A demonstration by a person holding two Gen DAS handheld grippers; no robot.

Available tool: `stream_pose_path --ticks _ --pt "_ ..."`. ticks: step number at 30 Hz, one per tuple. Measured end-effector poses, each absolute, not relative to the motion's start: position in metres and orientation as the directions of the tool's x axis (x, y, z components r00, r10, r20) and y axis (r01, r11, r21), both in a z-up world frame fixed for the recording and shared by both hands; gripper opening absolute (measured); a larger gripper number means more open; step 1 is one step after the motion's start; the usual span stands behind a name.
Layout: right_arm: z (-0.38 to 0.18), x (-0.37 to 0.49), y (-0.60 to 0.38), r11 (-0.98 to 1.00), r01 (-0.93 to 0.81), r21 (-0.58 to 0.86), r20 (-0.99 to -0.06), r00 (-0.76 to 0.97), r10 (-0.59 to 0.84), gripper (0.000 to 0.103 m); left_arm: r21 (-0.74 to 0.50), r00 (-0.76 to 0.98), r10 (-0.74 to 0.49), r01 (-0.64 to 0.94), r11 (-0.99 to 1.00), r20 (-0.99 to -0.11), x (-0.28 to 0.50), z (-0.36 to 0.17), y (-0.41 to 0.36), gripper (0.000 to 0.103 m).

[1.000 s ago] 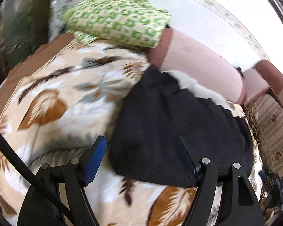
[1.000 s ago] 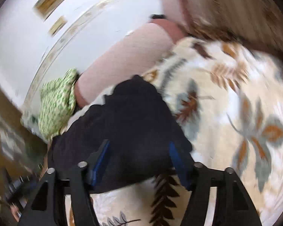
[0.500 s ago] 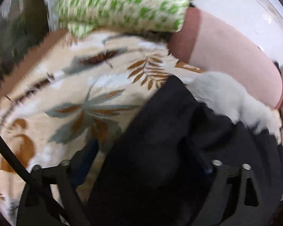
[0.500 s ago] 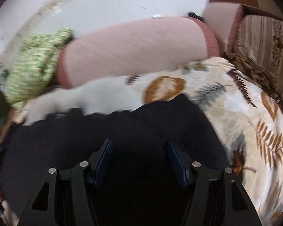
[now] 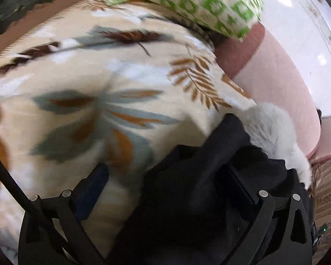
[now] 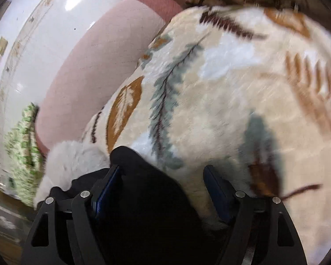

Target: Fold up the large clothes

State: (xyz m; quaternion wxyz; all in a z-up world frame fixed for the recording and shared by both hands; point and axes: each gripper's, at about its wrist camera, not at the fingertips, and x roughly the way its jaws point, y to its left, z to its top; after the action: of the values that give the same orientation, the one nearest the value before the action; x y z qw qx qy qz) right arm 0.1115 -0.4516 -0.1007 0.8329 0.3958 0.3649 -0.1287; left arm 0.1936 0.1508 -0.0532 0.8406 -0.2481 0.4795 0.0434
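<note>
Black garment (image 5: pixel 198 187) bunched on leaf blanket (image 5: pixel 99 101), near white fur trim (image 5: pixel 273 128). Left gripper (image 5: pixel 167 185) and right gripper (image 6: pixel 163 185) both spread, straddling cloth edges. Advise: pinch single layer only, avoid snagging blanket.

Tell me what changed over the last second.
Both grippers, left and right, came down to the black garment, which has bunched up from lying flat. Both are open; neither has clamped it. The leaf-print blanket, pink bolster and green-patterned pillow stayed put.
</note>
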Motion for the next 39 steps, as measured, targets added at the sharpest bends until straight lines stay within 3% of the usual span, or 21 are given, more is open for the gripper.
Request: stream_pose_path --ticks 3,7,11,19,25,30,39 --pt "-0.075 0.087 -0.459 0.696 0.552 0.459 -0.722 0.688 -0.07 0.08 -0.299 0.575 -0.045 -0.354 0.886 -0.817 0.166 -0.022 0.172 0.102" --pt "-0.047 0.04 -0.466 0.737 0.554 0.387 -0.712 0.687 -0.142 0.081 -0.131 0.647 0.155 -0.372 0.919 -0.747 0.117 0.028 0.185 0.102" --pt "-0.026 -0.016 -0.457 0.751 0.489 0.444 -0.663 0.743 -0.092 0.081 0.027 0.745 0.356 -0.414 0.91 -0.564 0.04 0.078 0.172 0.102" --pt "-0.005 -0.094 -0.351 0.823 0.29 0.489 -0.571 0.819 0.05 0.085 0.035 0.891 0.29 -0.297 0.954 -0.35 -0.089 0.114 0.101 0.102" --pt "-0.02 -0.144 -0.275 0.878 0.242 0.412 -0.531 0.847 0.016 0.086 0.051 0.899 0.163 -0.156 0.986 -0.407 -0.143 0.088 0.039 0.102" --pt "-0.036 -0.156 -0.232 0.941 0.224 0.255 -0.533 0.844 -0.056 0.086 0.043 0.883 0.037 -0.018 0.999 -0.468 -0.158 0.066 0.008 0.102" --pt "-0.053 -0.152 -0.23 0.949 0.238 0.206 -0.56 0.824 -0.086 0.086 0.055 0.825 0.065 -0.041 0.998 -0.561 -0.146 0.041 0.001 0.102"
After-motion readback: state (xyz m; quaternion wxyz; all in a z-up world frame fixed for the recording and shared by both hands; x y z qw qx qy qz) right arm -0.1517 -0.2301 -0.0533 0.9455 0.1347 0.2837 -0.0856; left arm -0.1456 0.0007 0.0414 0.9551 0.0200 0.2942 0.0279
